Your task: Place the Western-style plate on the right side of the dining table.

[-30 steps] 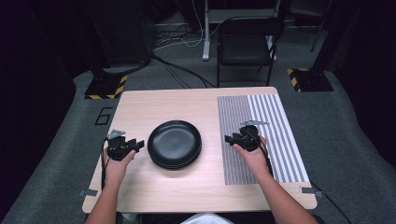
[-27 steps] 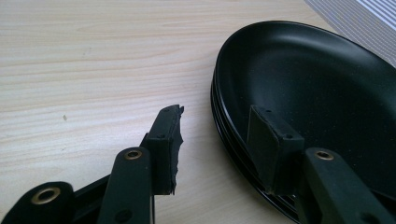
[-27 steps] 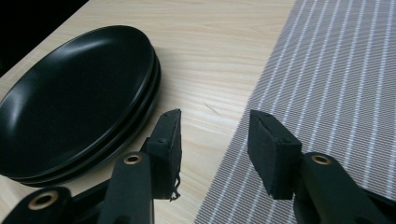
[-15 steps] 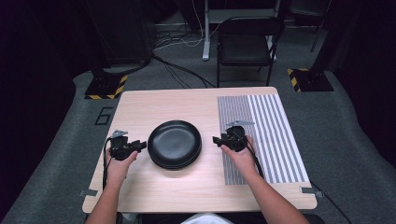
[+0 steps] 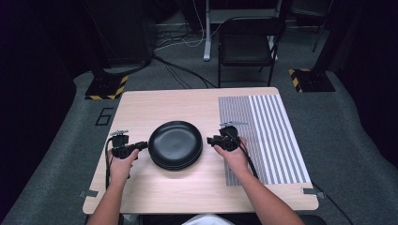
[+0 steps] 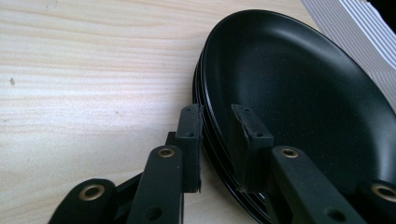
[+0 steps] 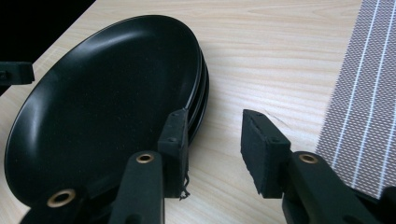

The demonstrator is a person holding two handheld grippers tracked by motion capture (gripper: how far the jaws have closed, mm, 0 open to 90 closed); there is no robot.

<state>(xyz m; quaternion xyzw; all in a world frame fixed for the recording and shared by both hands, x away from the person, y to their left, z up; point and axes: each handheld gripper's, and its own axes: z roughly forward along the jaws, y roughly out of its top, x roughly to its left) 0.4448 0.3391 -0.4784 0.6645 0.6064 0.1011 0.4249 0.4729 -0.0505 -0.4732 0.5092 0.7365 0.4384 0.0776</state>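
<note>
The left gripper [image 6: 215, 140] has its jaws apart, straddling the near left rim of the stack of black plates [image 6: 299, 93]: one jaw sits outside the rim over the table, the other over the top plate's inside. Whether the pads touch the rim cannot be told. The right gripper [image 7: 215, 149] is also open, wider, with one jaw at the stack's right edge and the other over bare wood. In the high view the stack [image 5: 176, 144] lies on the wooden table [image 5: 187, 103] between both grippers, beside a striped mat [image 5: 267, 126].
</note>
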